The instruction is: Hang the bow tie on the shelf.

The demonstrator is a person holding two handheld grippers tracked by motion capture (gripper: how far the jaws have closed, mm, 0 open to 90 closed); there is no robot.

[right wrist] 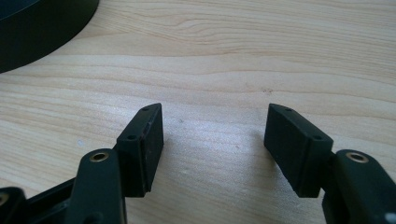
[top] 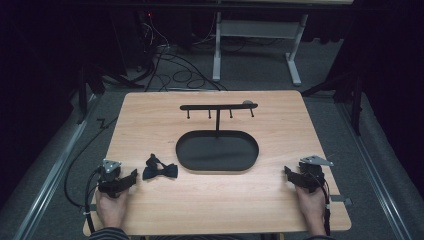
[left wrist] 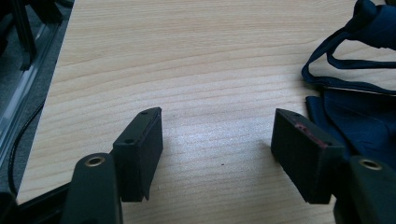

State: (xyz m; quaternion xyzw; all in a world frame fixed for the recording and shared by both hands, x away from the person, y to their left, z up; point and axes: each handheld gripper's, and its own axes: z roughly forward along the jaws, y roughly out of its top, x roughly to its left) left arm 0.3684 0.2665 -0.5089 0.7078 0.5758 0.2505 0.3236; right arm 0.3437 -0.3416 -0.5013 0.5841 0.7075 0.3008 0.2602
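Observation:
A dark navy bow tie [top: 160, 170] with a thin strap lies on the wooden table [top: 150, 115], just left of a black oval tray [top: 217, 150]. From the tray's back rim rises a black T-shaped rack [top: 218, 107] with several small hooks. My left gripper [top: 132, 176] rests at the front left, open, its jaws wide apart over bare wood. In the left gripper view [left wrist: 217, 135] the bow tie [left wrist: 355, 116] lies just beyond the right jaw. My right gripper [top: 289, 172] sits at the front right, open, nothing between its jaws [right wrist: 215, 128].
The tray's dark rim [right wrist: 42, 32] lies to the upper left of the right jaws. Off the left table edge runs a metal rail [top: 47, 175] with cables. Behind the table stand a white table frame [top: 260, 45] and loose cables on grey carpet.

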